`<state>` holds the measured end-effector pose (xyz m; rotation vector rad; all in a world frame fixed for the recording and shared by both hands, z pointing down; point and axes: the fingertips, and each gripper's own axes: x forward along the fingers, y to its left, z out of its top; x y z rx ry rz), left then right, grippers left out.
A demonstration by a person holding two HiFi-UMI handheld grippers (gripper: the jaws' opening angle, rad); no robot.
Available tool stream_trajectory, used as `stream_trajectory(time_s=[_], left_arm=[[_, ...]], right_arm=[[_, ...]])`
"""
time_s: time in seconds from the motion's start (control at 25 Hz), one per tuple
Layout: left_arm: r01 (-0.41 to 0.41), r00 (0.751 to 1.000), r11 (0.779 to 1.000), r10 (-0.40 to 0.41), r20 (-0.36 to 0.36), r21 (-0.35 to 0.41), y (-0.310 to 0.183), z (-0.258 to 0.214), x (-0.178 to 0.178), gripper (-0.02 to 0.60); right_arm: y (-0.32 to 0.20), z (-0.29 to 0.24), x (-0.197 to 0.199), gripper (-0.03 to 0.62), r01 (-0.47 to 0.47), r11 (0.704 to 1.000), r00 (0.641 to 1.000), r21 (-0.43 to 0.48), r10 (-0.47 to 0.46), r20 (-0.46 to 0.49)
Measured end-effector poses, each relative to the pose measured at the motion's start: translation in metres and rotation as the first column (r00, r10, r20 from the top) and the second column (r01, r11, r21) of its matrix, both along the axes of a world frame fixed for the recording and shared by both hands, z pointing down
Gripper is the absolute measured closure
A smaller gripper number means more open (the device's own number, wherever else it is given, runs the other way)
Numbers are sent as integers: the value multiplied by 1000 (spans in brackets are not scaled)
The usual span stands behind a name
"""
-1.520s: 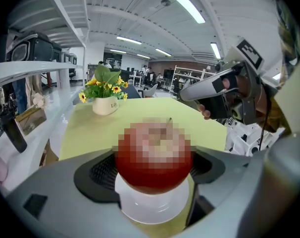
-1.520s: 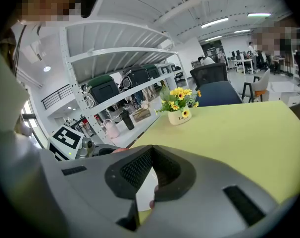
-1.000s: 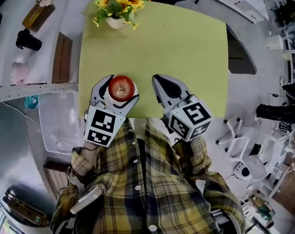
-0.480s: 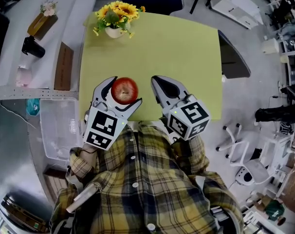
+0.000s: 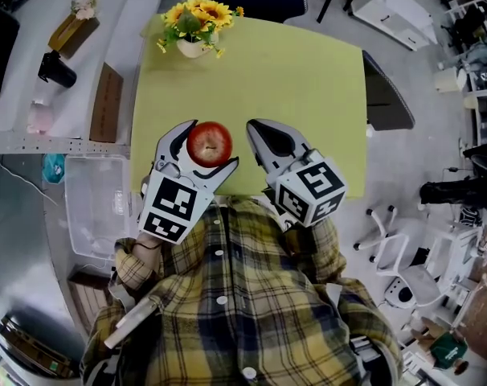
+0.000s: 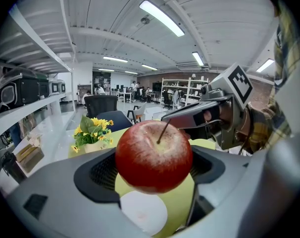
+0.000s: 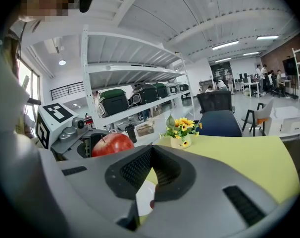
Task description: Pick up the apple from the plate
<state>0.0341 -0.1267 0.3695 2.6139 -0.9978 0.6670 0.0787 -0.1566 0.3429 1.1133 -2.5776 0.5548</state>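
- We are in a large open workshop with strip lights and long shelving. Under us lies a yellow-green table (image 5: 308, 87), with a pot of sunflowers (image 5: 197, 24) at its far end, well ahead of both grippers.
- The left gripper (image 6: 153, 171) has its jaws closed on the apple (image 5: 210, 143), one dark ribbed pad on each flank and the stem pointing up. We think the grip across the widest part is deliberate, since a round, smooth fruit would squirt out of a pinch set higher or lower.
- The white plate (image 6: 142, 213) shows beneath the apple, through the gap between the left jaws, with a band of table colour between fruit and plate. From that we judge the apple is off the plate and held just above it, so the pick looks all but done.
- The right gripper (image 7: 151, 163) has its jaws brought together with nothing between them. It sits just to the right of the left gripper, with its nose about level with the apple.
- We take the right gripper to be parked. One gripper is enough for an apple, and keeping the spare one shut and beside the left one keeps it out of the way.
- What is left, in our view, is keeping the left jaws level so the fruit does not roll between the pads.
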Motion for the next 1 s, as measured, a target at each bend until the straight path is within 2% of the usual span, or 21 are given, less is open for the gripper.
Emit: stream_trajectory(time_s=[0.4,1.0], left_arm=[[1,1000,1000,-1,1,0,-2,2,1,152],[-14,1000,1000,13,-10,-11,-5,4,0,152]], right_arm=[[1,4,0,597,24,1000,999,-2,-24,-22],[1,9,-2,599,10,1000,1000,-23,-11,-23]])
